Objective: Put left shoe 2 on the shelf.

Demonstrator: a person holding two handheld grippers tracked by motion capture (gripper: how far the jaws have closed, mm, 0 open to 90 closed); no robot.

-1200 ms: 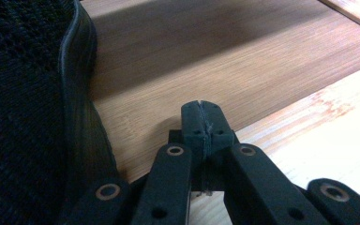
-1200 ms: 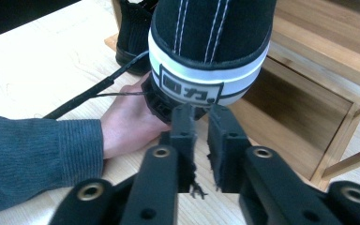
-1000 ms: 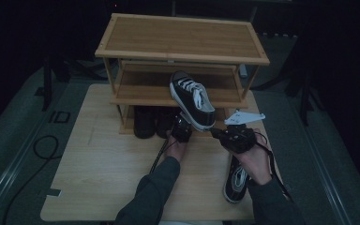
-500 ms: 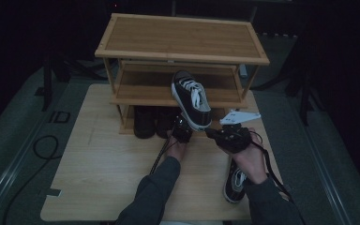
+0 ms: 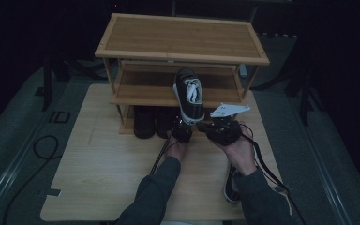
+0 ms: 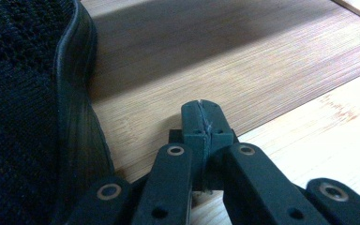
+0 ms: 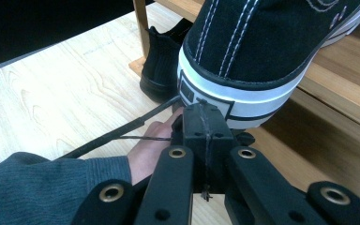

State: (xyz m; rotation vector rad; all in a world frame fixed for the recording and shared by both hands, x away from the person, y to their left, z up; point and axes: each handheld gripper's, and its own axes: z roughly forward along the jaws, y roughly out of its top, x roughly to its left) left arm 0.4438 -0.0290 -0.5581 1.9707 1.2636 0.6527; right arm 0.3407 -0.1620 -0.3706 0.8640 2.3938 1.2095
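Sneaker (image 5: 190, 96) was propped heel-down on shelf edge (image 5: 145, 101), toe pointing away; both claws, left (image 5: 183, 131) and right (image 5: 214, 127), pressed together empty just under heel.

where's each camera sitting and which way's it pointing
High view: above the person's side, looking forward and down on the table and shoe rack; both forearms enter from below.
Left gripper view: on the left gripper, jaws shut, facing a rack shelf beside a black shoe.
Right gripper view: on the right gripper, jaws shut, at the sneaker heel; left hand shows.
Shared: the sneaker in high and right gripper views.
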